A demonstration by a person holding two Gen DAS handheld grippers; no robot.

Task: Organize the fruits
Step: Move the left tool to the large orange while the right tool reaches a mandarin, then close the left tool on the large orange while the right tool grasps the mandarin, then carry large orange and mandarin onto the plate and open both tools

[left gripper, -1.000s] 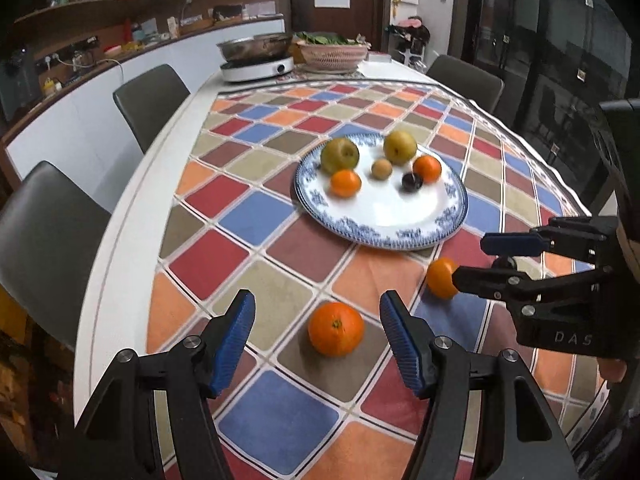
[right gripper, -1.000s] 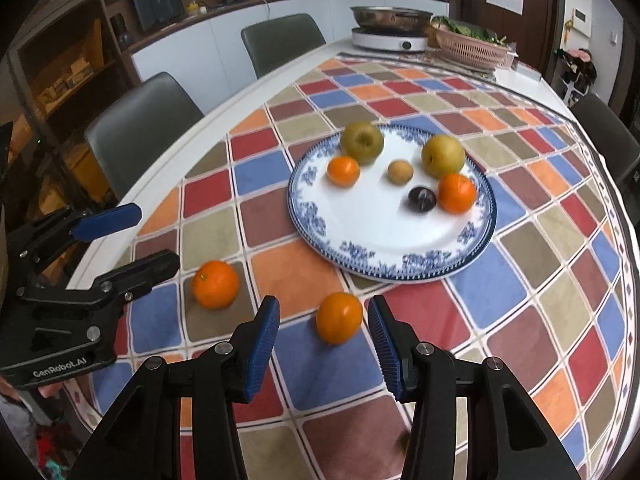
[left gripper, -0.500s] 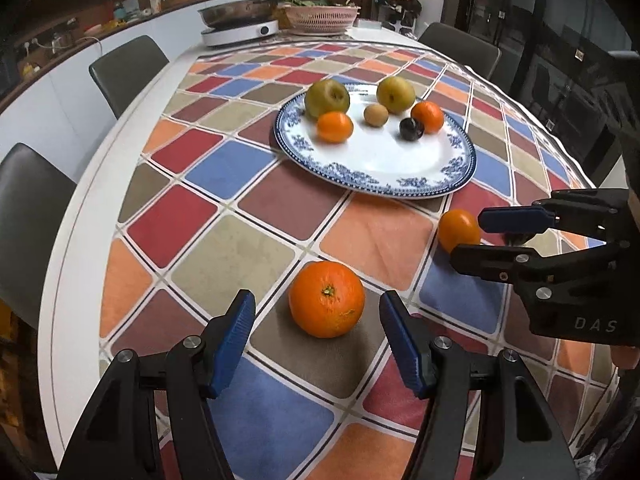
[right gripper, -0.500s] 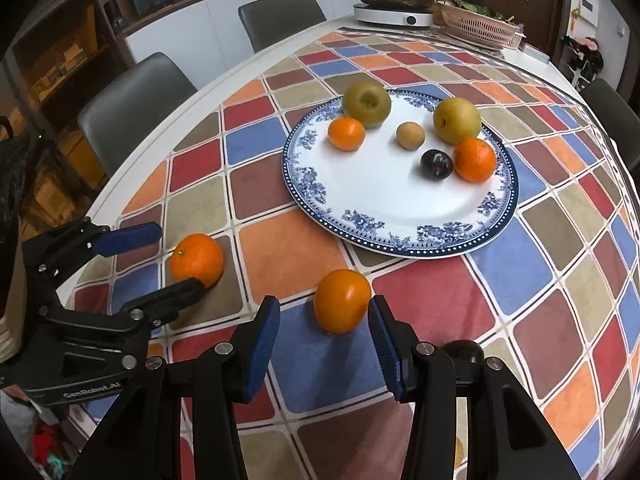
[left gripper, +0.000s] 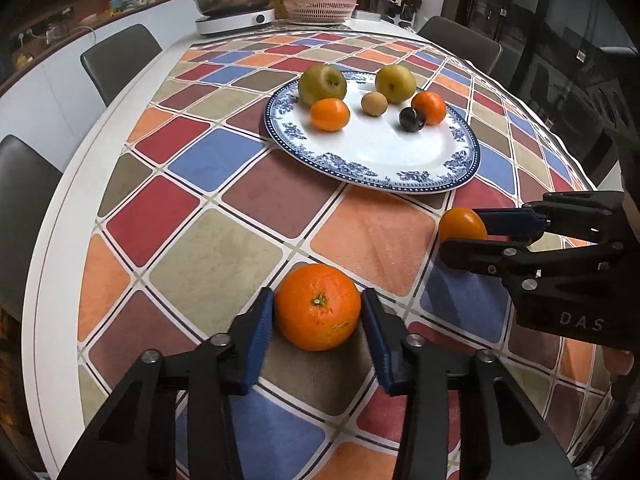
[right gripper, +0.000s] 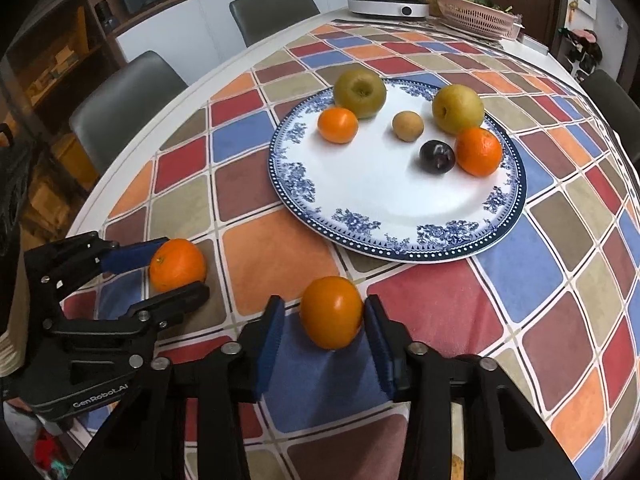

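Observation:
A large orange (left gripper: 318, 306) lies on the checked tablecloth between the blue pads of my left gripper (left gripper: 318, 312); the jaws have narrowed around it and seem to touch its sides. A smaller smooth orange fruit (right gripper: 331, 312) lies between the pads of my right gripper (right gripper: 325, 328); its right pad touches, its left stands a little off. Each gripper shows in the other's view: the right gripper (left gripper: 464, 232) and the left gripper (right gripper: 180, 268). The blue-and-white plate (left gripper: 400, 160) holds two green apples, two oranges, a small brown fruit and a dark plum.
Grey chairs (right gripper: 120, 104) stand along the table's left side, one more (left gripper: 460, 40) at the far right. An induction cooker with a pan (left gripper: 236, 12) and a pink basket (left gripper: 320, 8) sit at the far end. The table's white edge (left gripper: 52, 280) runs close on the left.
Both grippers have come forward and down, so each fruit now sits between its pads. Both pairs of jaws have narrowed around the fruits.

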